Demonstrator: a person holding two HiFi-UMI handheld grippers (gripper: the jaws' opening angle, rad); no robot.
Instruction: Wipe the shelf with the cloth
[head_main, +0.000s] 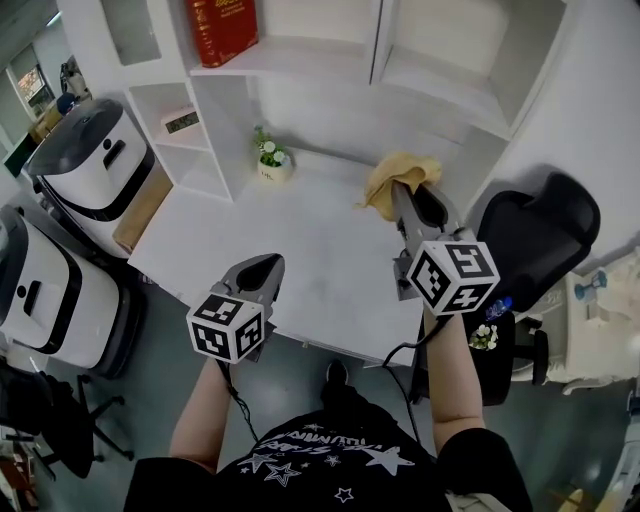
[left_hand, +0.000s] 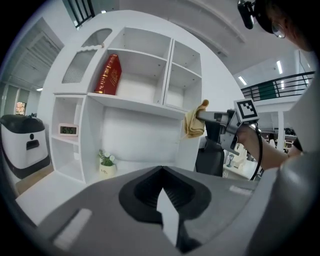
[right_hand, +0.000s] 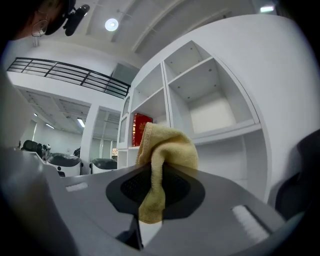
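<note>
- Two white, dark-topped machines (head_main: 95, 160) stood on the grey floor at the left of the room.
- A white shelf (head_main: 300, 58) rose behind the white tabletop (head_main: 300, 250). It carried a red book (head_main: 220, 28) up top and a small digital clock (head_main: 181, 121) in a side cubby, with a potted plant (head_main: 271, 160) below on the tabletop.
- The left gripper (head_main: 262, 268) hovered over the tabletop's near edge, fingers together and empty.
- The right gripper (head_main: 408, 190) pointed toward the shelf, fingers clamped on the yellow cloth (right_hand: 162, 150).
- The cloth was bunched at the fingertips, raised by the shelf board's front edge. Its long axis ran up and down, with one fold hanging downward. Whether it touched the shelf could not be told.
- A black office chair (head_main: 535, 235) sat at the right.
</note>
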